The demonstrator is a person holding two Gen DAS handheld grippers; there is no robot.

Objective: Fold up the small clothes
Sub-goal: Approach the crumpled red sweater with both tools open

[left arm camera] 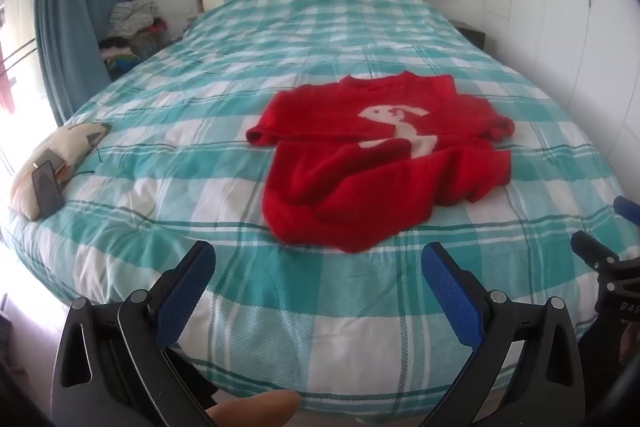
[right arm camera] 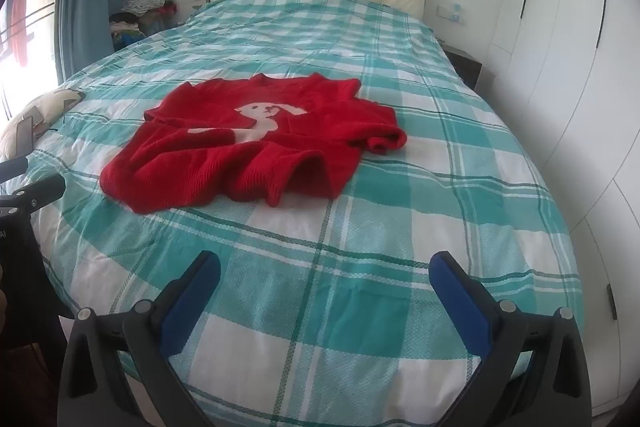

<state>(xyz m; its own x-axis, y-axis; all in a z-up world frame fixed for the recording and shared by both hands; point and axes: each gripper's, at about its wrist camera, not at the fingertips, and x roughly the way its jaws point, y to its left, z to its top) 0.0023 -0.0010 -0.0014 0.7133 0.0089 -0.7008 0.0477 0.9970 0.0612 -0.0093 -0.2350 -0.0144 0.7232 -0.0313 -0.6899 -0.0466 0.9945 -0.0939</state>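
Red knit, the sweater (left arm camera: pixel 384 163) lay rumpled near the middle of the bed (left arm camera: pixel 248 307), its white animal figure facing up and its hem bunched toward the foot. The left tool (left arm camera: pixel 318 291) and right tool (right arm camera: pixel 326 297) hung above the checked cover at the foot, both spread wide and holding nothing, well short of the sweater.
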